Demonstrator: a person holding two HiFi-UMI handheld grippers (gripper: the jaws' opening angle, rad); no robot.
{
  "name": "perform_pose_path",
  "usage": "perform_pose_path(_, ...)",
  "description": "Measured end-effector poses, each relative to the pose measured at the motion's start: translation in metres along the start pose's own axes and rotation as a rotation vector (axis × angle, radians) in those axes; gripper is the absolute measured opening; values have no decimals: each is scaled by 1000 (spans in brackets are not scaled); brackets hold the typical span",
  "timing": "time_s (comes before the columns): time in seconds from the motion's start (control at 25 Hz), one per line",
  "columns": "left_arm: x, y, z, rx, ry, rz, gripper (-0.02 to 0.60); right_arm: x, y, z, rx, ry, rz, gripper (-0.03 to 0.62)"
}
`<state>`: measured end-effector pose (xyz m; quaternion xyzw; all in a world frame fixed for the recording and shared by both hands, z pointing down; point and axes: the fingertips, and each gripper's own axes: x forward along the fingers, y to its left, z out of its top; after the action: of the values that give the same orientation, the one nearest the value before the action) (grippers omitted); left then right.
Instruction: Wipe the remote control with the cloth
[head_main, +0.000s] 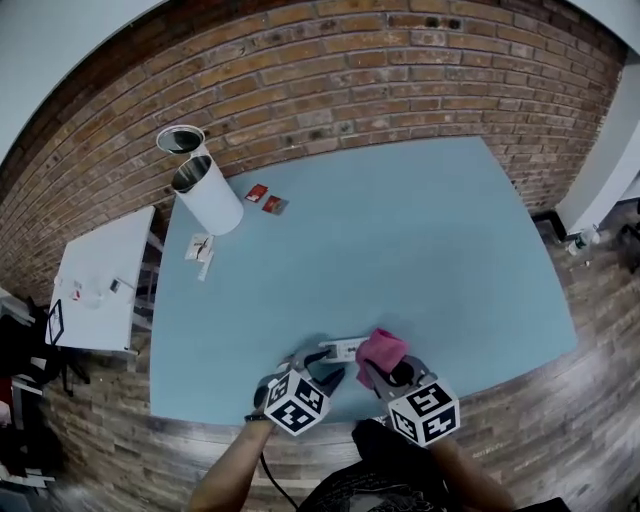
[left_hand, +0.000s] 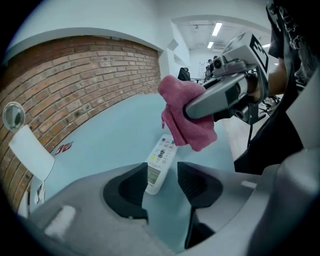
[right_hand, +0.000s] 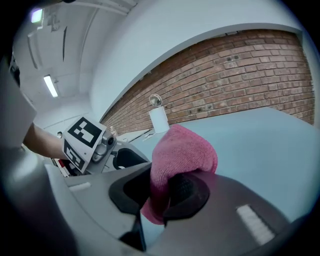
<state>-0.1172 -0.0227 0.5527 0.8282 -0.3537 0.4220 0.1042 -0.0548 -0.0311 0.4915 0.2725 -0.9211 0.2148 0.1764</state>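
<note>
Left claw (left_hand: 162, 182): its jaws stood apart and it tilted steeply downward; the near end of the remote (left_hand: 159, 165) showed in the gap, not clamped. Right claw (right_hand: 160, 187): its jaws were closed on the cloth (right_hand: 185, 150) and it pointed more shallowly downward, just beside the left claw. The left arm (head_main: 225, 470) and right arm (head_main: 470, 482) reached forward from the body, the two claws angled in toward each other.
</note>
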Motion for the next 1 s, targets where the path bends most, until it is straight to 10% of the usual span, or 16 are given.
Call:
perform_pose_path(0.16,11,7,-7,69,57,-75,270,10,-8,5,16,-2,0,63)
perform_pose_path(1.0,59,-11,-3,314,366,-382,272,22,-60,27,136,-68,-63,63)
